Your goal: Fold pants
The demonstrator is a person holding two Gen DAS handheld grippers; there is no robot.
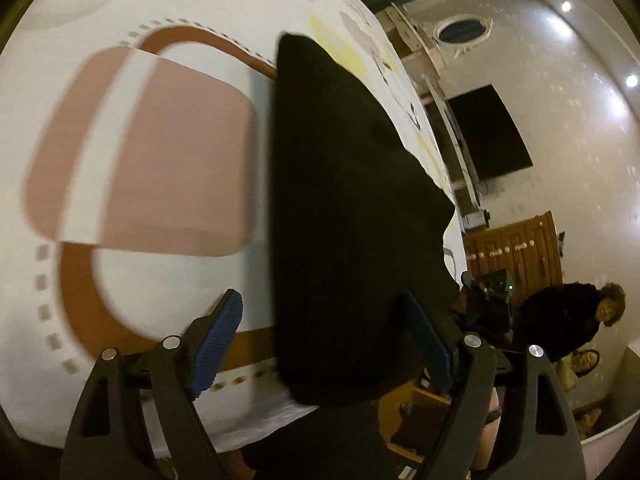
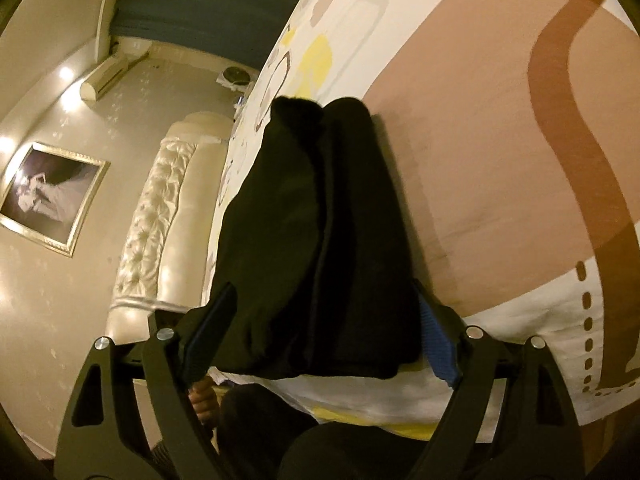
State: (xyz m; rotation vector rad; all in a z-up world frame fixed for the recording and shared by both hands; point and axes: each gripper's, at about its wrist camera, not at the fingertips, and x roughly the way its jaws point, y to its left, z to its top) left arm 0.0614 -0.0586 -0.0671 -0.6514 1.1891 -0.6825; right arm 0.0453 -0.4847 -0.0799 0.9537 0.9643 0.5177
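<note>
one black pants (image 2: pixel 320 248), lengthwise away from tongs

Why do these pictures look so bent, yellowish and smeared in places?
Left wrist view: the fisheye lens bulges the bedspread, whose pink patch smears with motion blur; ceiling spotlights glare, and the black pants show no detail. Right wrist view: the same curving, warm yellow light, bright spots on the wall, and the pants nearly featureless.
</note>
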